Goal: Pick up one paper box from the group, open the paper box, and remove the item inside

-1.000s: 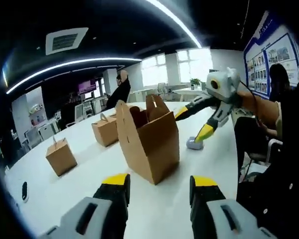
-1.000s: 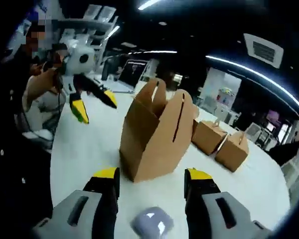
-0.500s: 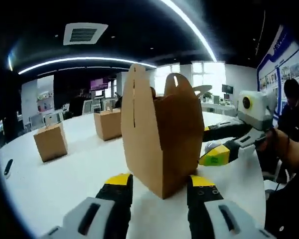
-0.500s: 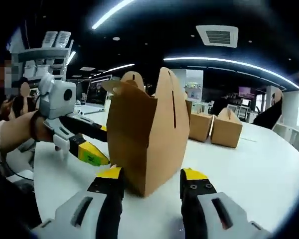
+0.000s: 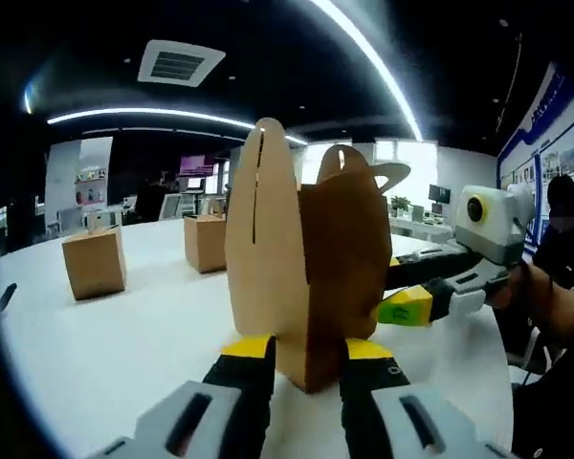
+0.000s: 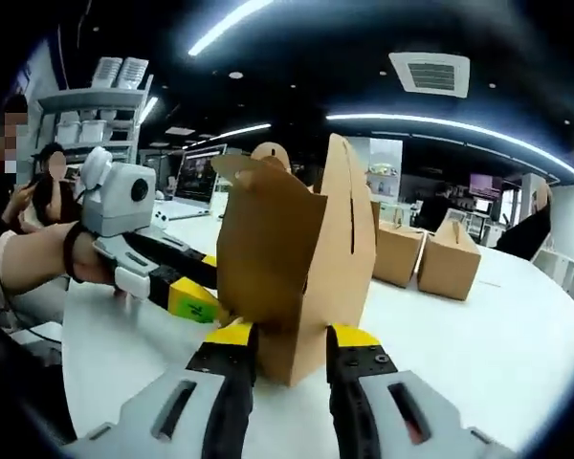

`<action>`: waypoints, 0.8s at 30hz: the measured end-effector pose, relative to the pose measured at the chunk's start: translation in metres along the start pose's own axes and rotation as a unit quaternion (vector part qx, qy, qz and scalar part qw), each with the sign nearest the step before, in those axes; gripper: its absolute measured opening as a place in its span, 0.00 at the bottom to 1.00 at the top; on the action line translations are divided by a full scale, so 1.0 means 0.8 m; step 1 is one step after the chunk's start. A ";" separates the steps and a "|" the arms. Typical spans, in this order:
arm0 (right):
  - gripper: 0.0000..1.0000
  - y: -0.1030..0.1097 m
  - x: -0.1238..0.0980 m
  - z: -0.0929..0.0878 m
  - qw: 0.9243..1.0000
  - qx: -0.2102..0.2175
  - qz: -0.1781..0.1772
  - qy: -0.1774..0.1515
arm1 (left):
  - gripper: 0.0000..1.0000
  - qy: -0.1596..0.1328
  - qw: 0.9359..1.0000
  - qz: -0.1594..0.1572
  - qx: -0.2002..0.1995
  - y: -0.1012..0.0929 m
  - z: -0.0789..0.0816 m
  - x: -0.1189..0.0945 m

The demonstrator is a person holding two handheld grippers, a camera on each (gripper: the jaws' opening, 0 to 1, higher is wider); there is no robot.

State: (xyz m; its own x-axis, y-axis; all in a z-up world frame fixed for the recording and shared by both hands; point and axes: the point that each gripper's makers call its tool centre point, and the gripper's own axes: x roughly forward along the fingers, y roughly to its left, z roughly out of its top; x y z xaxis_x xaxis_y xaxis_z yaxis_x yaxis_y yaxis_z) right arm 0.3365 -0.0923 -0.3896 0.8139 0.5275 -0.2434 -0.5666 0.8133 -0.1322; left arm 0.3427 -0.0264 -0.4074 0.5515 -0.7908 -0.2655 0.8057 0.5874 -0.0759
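- A wide white counter [image 5: 124, 325] was seen under a dark ceiling crossed by bright strip lights [image 5: 364, 57], with an air vent [image 5: 177, 63] set into it.
- Desks, screens and a lit window were visible at the far side of the room; shelving [image 6: 96, 105] stood at the far left in the right gripper view.
- An open brown paper box [image 5: 301, 268] stood upright on the counter, its flaps raised.
- The left tool [image 5: 306, 356] was closed against a bottom corner of the box, one jaw on each side.
- The right tool [image 6: 289, 346] was likewise pressed against the opposite bottom corner.
- Two closed paper boxes [image 5: 94, 262] rested well apart from it, farther along the counter.
- Bare counter lay open to the left of the box in the left gripper view; the counter's edge curved close by on the right.
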 end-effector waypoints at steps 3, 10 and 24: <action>0.30 -0.002 0.007 0.006 1.000 -0.008 0.003 0.000 | 0.29 0.000 1.000 0.006 0.004 0.005 0.003 0.002; 0.30 -0.015 0.034 0.015 1.000 -0.011 0.016 0.007 | 0.31 0.005 1.000 0.030 0.006 0.032 0.014 0.013; 0.30 -0.036 0.077 0.008 0.999 -0.001 0.030 0.023 | 0.31 0.004 0.998 0.056 -0.022 0.074 0.013 0.040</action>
State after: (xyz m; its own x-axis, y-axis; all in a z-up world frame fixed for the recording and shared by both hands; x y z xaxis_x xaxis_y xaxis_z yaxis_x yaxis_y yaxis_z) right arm 0.4042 -0.0816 -0.3944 0.7720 0.5634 -0.2942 -0.6144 0.7801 -0.1181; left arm 0.4100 -0.0187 -0.4100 0.6349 -0.7188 -0.2831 0.7291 0.6787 -0.0879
